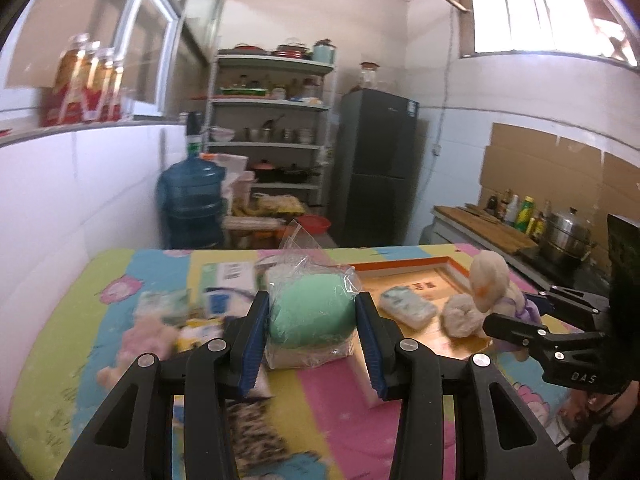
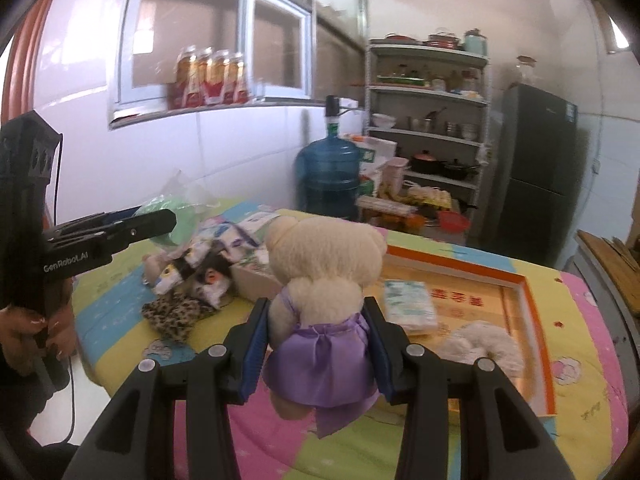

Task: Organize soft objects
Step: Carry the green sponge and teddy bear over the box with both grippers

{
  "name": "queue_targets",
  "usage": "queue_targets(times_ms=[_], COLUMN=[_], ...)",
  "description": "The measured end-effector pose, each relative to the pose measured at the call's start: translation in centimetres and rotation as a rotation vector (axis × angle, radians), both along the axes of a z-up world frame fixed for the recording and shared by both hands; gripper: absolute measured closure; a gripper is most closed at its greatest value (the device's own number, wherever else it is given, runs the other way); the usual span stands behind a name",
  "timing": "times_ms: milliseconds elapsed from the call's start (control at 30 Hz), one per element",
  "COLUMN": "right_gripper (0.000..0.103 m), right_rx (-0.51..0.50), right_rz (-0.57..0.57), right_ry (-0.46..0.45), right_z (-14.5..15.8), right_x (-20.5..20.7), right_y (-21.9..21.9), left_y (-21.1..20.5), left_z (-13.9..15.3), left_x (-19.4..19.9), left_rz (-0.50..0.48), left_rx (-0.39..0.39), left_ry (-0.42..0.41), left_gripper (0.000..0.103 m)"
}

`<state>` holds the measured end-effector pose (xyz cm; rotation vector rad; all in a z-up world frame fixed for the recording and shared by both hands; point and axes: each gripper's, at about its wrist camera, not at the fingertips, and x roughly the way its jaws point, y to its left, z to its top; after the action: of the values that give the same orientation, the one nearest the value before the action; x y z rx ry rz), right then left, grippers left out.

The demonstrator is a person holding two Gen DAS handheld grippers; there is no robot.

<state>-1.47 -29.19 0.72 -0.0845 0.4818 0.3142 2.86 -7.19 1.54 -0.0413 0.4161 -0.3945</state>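
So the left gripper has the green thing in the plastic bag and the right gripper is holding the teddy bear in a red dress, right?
Not quite: the teddy bear in the right gripper wears a purple dress, as the right wrist view shows. The left gripper does hold the bagged green thing.

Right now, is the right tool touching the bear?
Touching. Right wrist view: the right tool has both pads pressed against the teddy bear at its purple dress.

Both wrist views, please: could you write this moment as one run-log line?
left gripper: shut on bagged green cushion | right gripper: shut on teddy bear | tray: holds tissue pack, white plush
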Motion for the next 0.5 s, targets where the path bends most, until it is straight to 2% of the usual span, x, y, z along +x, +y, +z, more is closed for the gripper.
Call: queue_targets(times_ms=[267,500], right_gripper=[0.058,0.058], right_rx=[0.024,0.047], right_rz=[-0.083,-0.130], right_ry=[-0.026,-0.045], right_z=[0.6,0.7], right_x=[-0.3,0.8], right_y=[-4.8,-8.4], left_y=[-5.6,-9.7], left_z=[0.0,-0.6], left_x=[1.3,3.0], left_rz=[-0.084,-0.113], left_rx=[-0.001,0.013], left_ry=[0.011,0.032], left_gripper=[0.059,0.059])
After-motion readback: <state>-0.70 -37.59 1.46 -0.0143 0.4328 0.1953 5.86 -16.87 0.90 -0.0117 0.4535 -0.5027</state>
